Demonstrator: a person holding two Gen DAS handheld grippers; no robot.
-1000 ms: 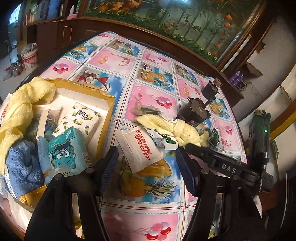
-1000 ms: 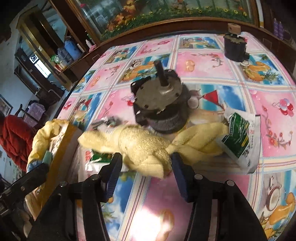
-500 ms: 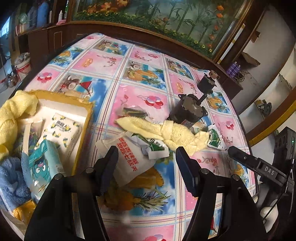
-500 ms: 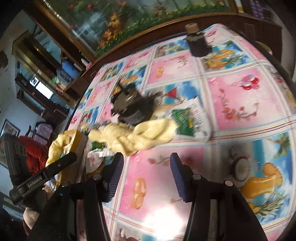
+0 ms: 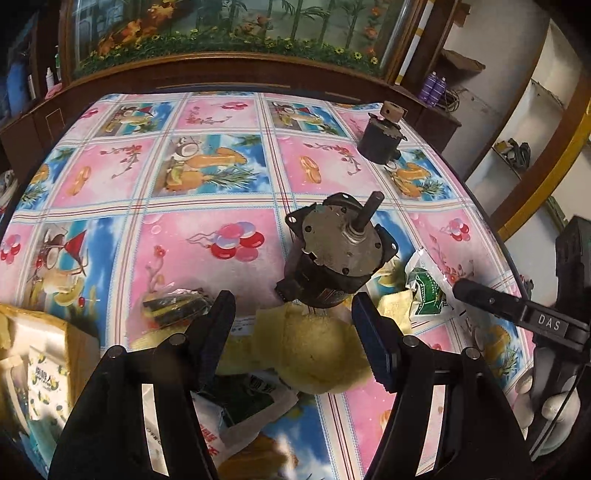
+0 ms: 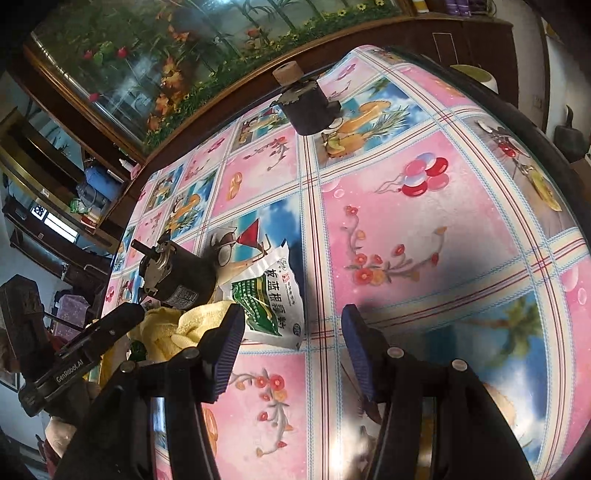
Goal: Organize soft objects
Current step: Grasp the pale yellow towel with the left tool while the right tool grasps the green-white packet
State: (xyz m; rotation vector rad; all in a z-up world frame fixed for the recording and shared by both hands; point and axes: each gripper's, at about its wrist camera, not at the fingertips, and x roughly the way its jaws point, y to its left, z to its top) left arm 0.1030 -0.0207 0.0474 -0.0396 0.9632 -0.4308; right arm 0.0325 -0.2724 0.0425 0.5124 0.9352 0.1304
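Observation:
A yellow towel [image 5: 310, 350] lies crumpled on the patterned tablecloth, right between the open fingers of my left gripper [image 5: 295, 332]; it also shows in the right wrist view [image 6: 177, 328]. A green-and-white sachet [image 6: 269, 299] lies beside it, also in the left wrist view [image 5: 428, 291]. A white sachet with red print [image 5: 221, 435] and a dark snack packet [image 5: 173, 306] lie near the left gripper. My right gripper [image 6: 291, 339] is open and empty, just right of the green sachet. A yellow box [image 5: 44, 354] with packets stands at the left edge.
A large dark motor [image 5: 332, 258] stands just behind the towel, touching it. A smaller motor with a wooden cap [image 5: 382, 140] stands at the far right of the table. A wooden cabinet with an aquarium [image 5: 236, 26] runs behind the table.
My left gripper has moved forward and right, over the yellow towel. My right gripper has pulled back to the right, away from the towel, and stays open.

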